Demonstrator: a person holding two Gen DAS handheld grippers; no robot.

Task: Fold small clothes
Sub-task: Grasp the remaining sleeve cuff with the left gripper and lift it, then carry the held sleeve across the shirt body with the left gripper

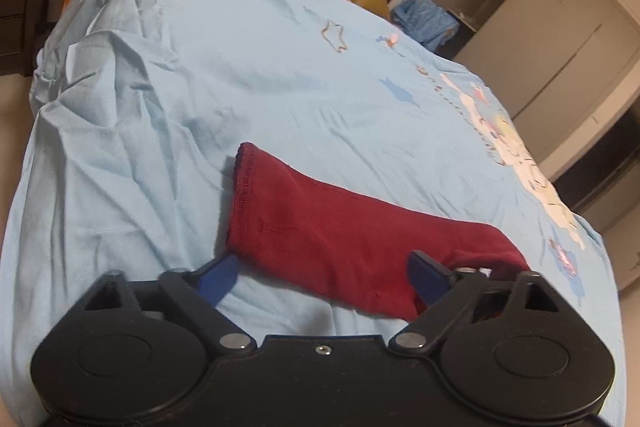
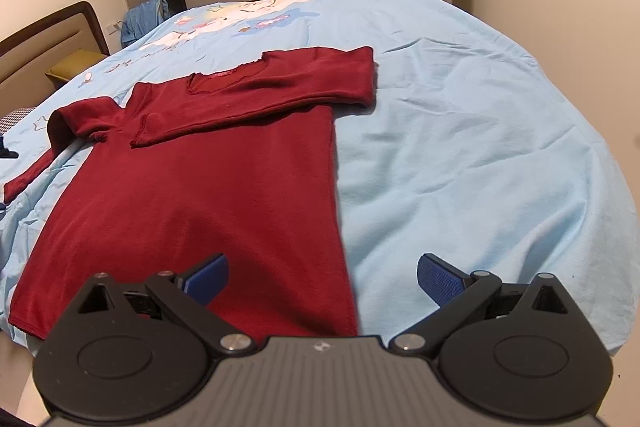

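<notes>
Your left gripper [image 1: 322, 277] has its fingers spread wide, holding nothing, low over the loose sleeve [image 1: 340, 227] that lies stretched out on the blue bedsheet [image 1: 180, 67]. Your right gripper [image 2: 322, 277] is spread just as wide and empty, hanging over the bottom hem of the red sweater [image 2: 208, 195], which lies flat on the bed. One sleeve [image 2: 260, 95] is already folded across the chest. The other sleeve, the one under your left gripper, is not yet folded in, and the body itself looks unfolded, so I'd judge you're early on.
</notes>
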